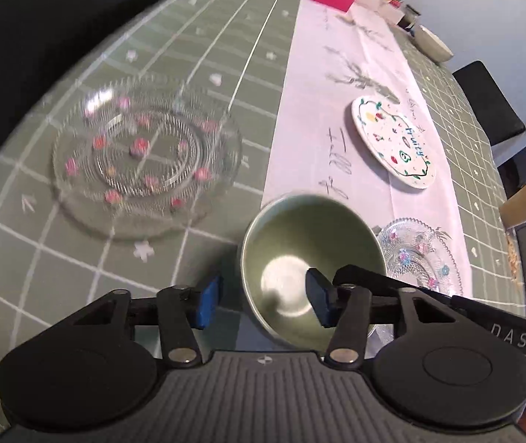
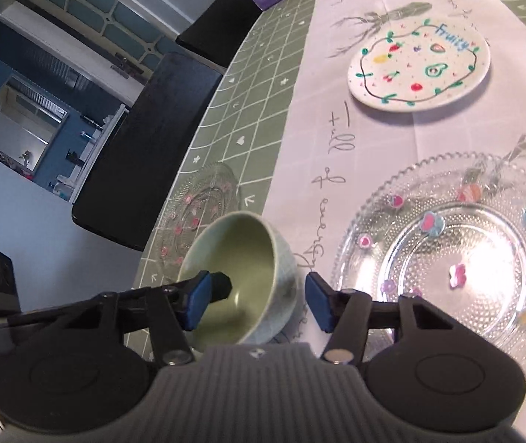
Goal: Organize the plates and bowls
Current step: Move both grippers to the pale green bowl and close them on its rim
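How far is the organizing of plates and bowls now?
Nothing looks stacked yet. In hand: the green bowl, between the open fingers of the left gripper and right gripper. Left: the pink-dotted glass plate, scalloped glass plate and painted plate lie apart.

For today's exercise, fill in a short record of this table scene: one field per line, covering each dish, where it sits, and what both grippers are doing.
bowl: green bowl, tilted, at the runner's edge
left gripper: open, one finger inside the bowl, one outside its wall
right gripper: open, astride the bowl's other side
pink-flower glass plate: on the green checked tablecloth
colourful-flower glass plate: on the white runner
Fruity plate: white, further along the runner
white bowl: far table edge
stacked: nothing yet
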The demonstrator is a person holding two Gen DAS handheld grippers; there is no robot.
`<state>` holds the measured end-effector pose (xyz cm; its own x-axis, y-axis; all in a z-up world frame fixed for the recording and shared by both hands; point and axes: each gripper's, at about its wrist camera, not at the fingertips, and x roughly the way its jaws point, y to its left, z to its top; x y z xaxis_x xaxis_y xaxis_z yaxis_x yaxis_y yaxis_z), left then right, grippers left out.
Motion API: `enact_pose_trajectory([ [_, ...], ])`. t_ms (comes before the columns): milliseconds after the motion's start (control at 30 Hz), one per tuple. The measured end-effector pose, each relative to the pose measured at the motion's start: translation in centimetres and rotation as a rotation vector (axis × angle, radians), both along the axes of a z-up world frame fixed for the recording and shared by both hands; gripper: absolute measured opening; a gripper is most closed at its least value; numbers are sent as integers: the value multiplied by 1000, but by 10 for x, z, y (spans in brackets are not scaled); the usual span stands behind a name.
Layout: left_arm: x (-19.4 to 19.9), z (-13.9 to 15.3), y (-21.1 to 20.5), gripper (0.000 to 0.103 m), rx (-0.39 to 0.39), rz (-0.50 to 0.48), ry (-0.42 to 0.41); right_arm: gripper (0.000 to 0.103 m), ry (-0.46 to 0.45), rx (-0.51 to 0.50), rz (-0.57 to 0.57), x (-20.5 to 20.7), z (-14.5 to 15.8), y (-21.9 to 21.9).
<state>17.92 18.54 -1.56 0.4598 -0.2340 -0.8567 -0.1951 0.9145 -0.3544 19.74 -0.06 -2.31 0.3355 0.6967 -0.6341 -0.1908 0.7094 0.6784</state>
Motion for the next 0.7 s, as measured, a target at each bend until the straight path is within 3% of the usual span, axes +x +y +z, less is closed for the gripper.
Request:
enact_pose_trajectory([
  [133,1,0,4,57,2,31,-7,50,20,9,3,3,-4,-2],
  [233,11,-3,-2,56,35,-24,61,50,54,21,25,8,-10,0],
  [300,16,-4,-7,55,55,-84,69,45,55,20,20,11,-13,0],
  [533,22,-8,-9,53,66,-96,71,39,21,4,41,16,-14,2],
  [633,24,-8,-6,36,42,-74,88,28,14,-18,32,15,-16,2],
  [700,25,-7,-6,34,44,-59,109,27,20,-7,32,15,-17,0],
])
